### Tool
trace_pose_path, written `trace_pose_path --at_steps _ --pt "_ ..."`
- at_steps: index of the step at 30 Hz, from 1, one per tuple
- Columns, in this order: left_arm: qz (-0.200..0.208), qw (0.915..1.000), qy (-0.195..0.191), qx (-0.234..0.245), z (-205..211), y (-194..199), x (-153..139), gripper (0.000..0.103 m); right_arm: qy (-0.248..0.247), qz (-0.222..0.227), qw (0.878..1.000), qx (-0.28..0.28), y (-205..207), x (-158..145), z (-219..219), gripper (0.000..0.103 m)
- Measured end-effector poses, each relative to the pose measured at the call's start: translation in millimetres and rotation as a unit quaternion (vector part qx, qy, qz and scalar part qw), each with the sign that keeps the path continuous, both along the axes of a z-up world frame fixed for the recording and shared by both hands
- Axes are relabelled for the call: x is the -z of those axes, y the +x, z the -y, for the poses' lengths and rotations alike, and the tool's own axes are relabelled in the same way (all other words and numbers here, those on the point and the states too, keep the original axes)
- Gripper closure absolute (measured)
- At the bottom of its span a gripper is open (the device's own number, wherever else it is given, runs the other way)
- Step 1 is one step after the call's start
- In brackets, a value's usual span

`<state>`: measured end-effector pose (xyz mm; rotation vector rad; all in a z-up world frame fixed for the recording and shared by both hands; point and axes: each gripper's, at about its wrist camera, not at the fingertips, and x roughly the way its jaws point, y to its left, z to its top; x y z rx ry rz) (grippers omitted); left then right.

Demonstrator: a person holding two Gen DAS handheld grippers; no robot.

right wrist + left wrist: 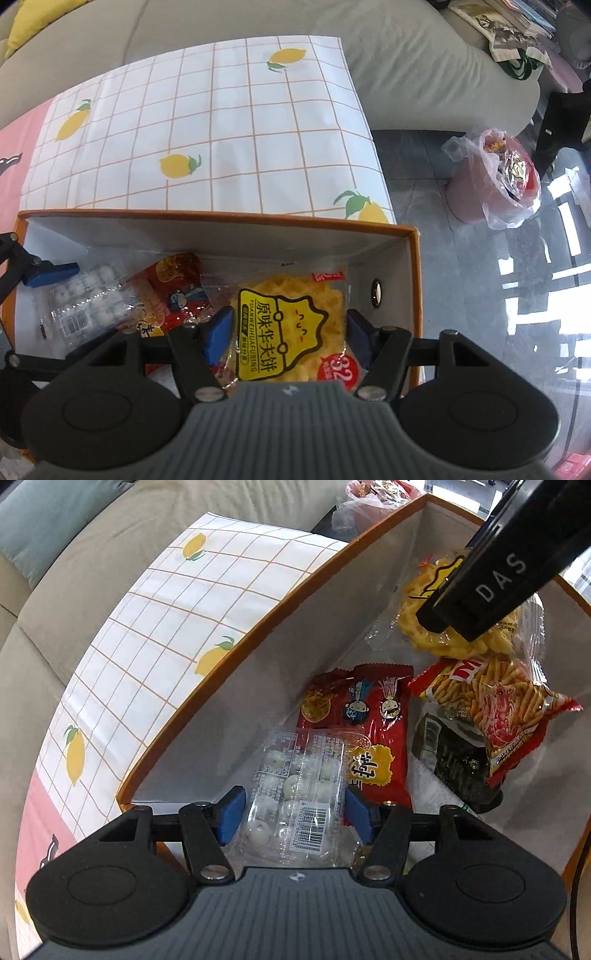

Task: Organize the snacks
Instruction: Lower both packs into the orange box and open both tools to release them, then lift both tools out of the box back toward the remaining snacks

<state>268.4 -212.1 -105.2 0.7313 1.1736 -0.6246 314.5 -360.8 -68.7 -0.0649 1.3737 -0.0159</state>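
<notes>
- Left gripper [293, 819]: pointed steeply down into the box [236, 657]. The clear tray pack of white round sweets [299, 797] sits between the blue pads [232, 814]. A sliver of gap shows at the left pad; the right pad looks to be just at the pack's edge. Judged: jaws apart, pack let go or nearly so, not pinched.
- Right gripper [291, 336]: also aimed down into the box. The yellow waffle-biscuit pack [291, 325] lies between its pads, the wrapper meeting both. Whether it is gripped or already loosed I cannot tell.
- Sweets pack: long axis runs away from the left gripper, along its pointing line, barcode end nearest the camera. It lies at the box's near-left end, overlapping the red cartoon snack bag [369, 720].
- Waffle pack: at the box's right end, label text running sideways to the view, long axis roughly along the gripper's line.
- Beyond: red stick-snack bag [498, 709] over a dark seaweed pack [454, 760], between the two grippers.
- Key relation: each pack is directly under its own gripper, so a straight lift clears both.
- Outside: lemon-print cloth [221, 129], sofa [424, 74], pink bin with bag [495, 177].
</notes>
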Motion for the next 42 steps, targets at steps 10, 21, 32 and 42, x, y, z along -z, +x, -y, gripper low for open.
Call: trace_pose_path --at_steps 10,21,32,42 --pt "0.019 0.9994 -0.02 0.023 -3.0 -14.1 -22.5 0.017 -0.016 0.009 1.0 0.004 -8.0 -14.0 -2.3 0.024" --pt "0.054 0.9972 -0.046 0.025 -14.1 -38.0 -69.0 0.017 -0.021 0.031 0.999 0.01 -29.9 -49.8 -11.4 0.009" --pt "0.058 0.9972 -0.047 -0.006 -53.5 -61.1 -110.4 0.016 0.022 0.029 0.999 -0.031 -88.2 -77.7 -60.2 0.006" --pt "0.108 0.99 -0.053 -0.074 -132.2 -94.4 -124.9 0.016 0.033 0.148 0.987 -0.052 -141.6 -102.8 -116.8 0.006"
